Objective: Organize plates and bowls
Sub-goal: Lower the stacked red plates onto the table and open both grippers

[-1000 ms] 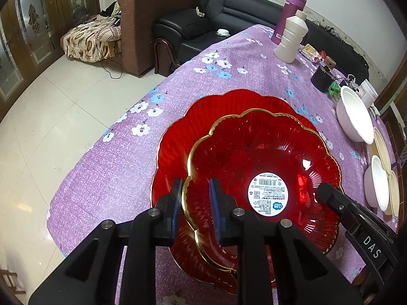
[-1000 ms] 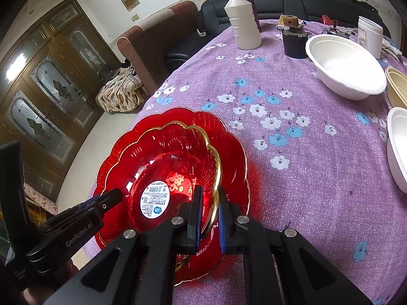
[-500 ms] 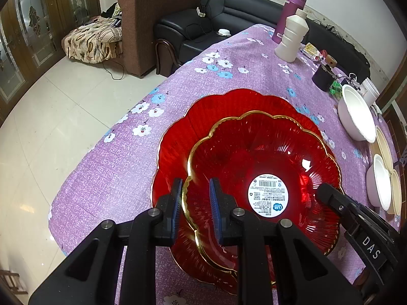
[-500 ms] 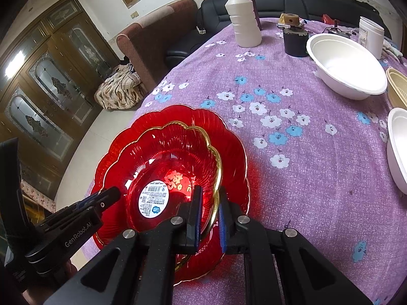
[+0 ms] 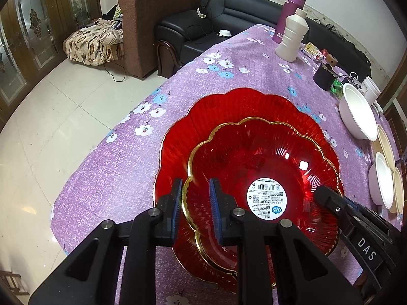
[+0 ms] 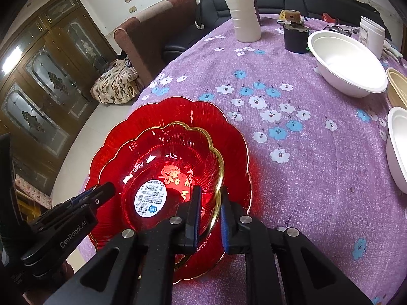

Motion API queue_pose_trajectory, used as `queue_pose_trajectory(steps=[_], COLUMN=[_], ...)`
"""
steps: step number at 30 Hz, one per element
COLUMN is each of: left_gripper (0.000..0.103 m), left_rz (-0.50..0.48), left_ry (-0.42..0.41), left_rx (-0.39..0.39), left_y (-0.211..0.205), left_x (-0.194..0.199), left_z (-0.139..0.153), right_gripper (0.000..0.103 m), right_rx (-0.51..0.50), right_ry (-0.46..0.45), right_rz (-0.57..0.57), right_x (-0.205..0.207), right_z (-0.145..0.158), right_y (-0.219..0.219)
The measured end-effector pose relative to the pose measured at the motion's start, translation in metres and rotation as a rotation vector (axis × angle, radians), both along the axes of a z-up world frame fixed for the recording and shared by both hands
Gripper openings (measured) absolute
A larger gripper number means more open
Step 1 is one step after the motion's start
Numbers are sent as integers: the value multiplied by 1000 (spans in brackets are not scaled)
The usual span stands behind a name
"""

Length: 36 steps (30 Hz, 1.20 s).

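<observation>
Red glass, gold-edged: the smaller bowl (image 5: 264,185) sits nested in the larger red plate (image 5: 229,117) near the edge of the purple flowered tablecloth (image 6: 292,152). The left gripper (image 5: 194,207) is clamped on the bowl's near rim, the right gripper (image 6: 209,211) on the opposite rim, each with one pad inside and one outside, jaws nearly closed. Slick glass could slip from such thin pinches, or an uneven lift could tip it and chip the plate beneath. White bowls (image 6: 348,66) stand well apart.
</observation>
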<state>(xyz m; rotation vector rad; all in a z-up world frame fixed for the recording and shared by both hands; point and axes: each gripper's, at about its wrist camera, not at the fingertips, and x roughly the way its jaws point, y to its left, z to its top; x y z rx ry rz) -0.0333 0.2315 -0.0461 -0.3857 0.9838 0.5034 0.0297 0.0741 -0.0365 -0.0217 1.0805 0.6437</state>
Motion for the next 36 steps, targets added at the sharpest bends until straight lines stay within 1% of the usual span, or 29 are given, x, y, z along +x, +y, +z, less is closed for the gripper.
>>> queue_pose_trajectory(steps=[9, 36], left_gripper=[19, 19], left_rz=[0, 7], left_ry=[-3, -8], left_rx=[21, 68], left_y=[-1, -4], left_x=[-2, -3], left_z=[2, 6], right_gripper=[15, 17], right_rx=[-9, -20], right_ry=[3, 8], right_rz=[3, 5], right_x=[0, 0], right_z=[-1, -4], right_y=[2, 6])
